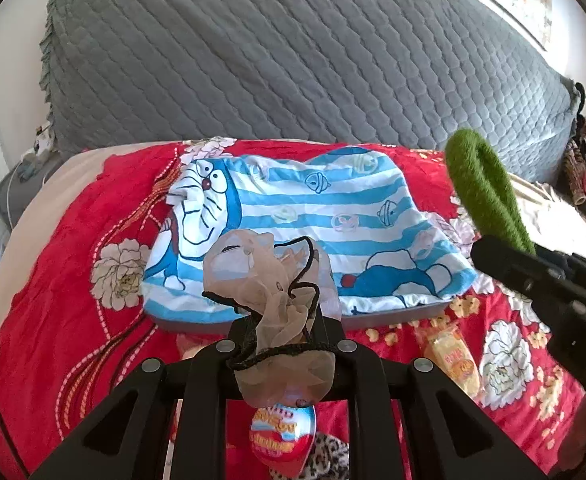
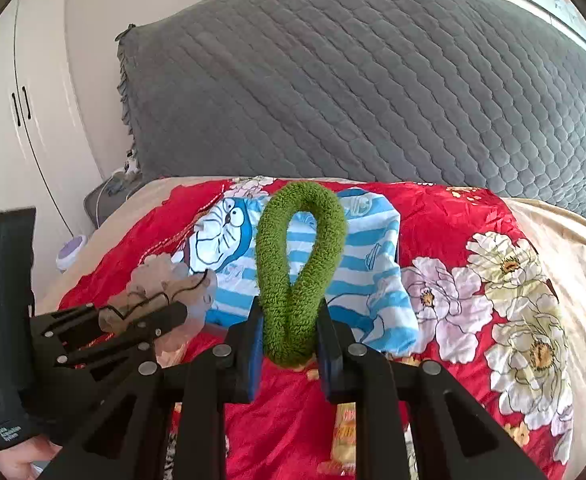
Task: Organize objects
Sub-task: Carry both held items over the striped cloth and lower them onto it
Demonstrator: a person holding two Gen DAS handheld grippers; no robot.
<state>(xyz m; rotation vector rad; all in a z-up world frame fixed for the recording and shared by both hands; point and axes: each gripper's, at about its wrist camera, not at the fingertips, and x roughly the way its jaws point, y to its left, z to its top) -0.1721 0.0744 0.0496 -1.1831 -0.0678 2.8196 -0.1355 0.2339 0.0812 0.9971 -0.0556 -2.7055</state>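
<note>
My left gripper (image 1: 283, 330) is shut on a sheer beige stocking (image 1: 269, 276) with black trim, held above the red floral bedspread (image 1: 73, 280). It also shows in the right wrist view (image 2: 165, 292) at the left. My right gripper (image 2: 291, 334) is shut on a looped green fuzzy band (image 2: 299, 264); the band also shows in the left wrist view (image 1: 481, 188) at the right. A blue-and-white striped cartoon cloth (image 1: 333, 216) covers a flat box ahead of both grippers.
A grey quilted headboard (image 1: 293, 60) rises behind the bed. A round red snack pack (image 1: 283, 436), a leopard-print item (image 1: 329, 460) and a yellow snack packet (image 1: 453, 356) lie on the bedspread near me. White wardrobe doors (image 2: 21, 120) stand left.
</note>
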